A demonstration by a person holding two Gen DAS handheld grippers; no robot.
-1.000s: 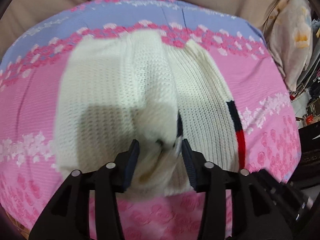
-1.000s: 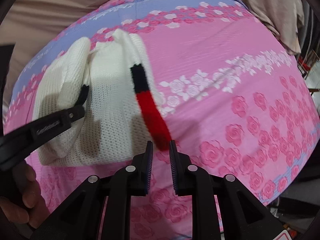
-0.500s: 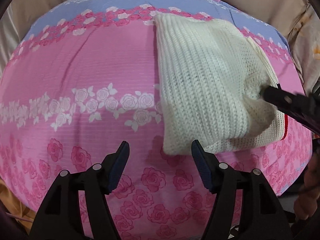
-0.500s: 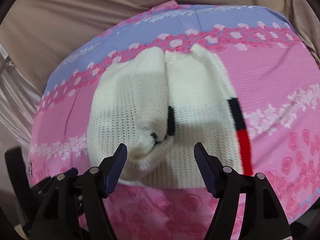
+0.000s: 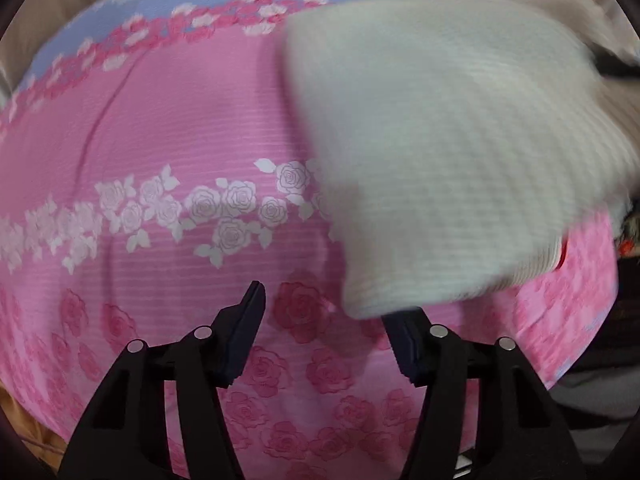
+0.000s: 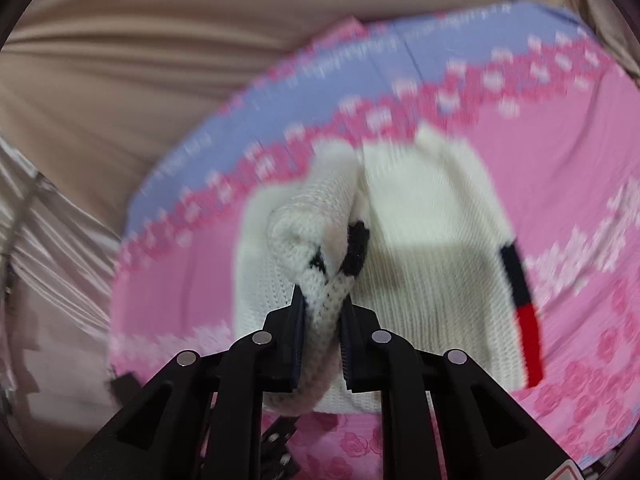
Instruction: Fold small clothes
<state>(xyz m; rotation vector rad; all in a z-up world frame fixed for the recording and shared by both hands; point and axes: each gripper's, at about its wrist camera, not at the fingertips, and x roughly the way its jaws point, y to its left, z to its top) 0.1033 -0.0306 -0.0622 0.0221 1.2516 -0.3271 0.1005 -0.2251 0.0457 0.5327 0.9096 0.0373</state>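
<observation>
A small cream knitted sweater [image 6: 432, 248] with a navy and red stripe along its right edge lies folded on a pink floral bedsheet [image 6: 580, 152]. My right gripper [image 6: 323, 312] is shut on a bunched fold of the sweater near its front edge, and that fold is lifted. In the left wrist view the sweater [image 5: 448, 152] fills the upper right, blurred, with its near corner hanging just above the right finger. My left gripper [image 5: 324, 320] is open over the sheet [image 5: 160, 120] and holds nothing.
The sheet has rows of white and pink roses and a lilac band at the far side. Beige fabric [image 6: 160, 40] rises behind the bed. A dark floor area with small clutter [image 5: 628, 240] shows past the bed's right edge.
My right gripper went from open above the sweater to shut on its front fold and lifted it. My left gripper stayed open and moved closer to the sweater's near left corner.
</observation>
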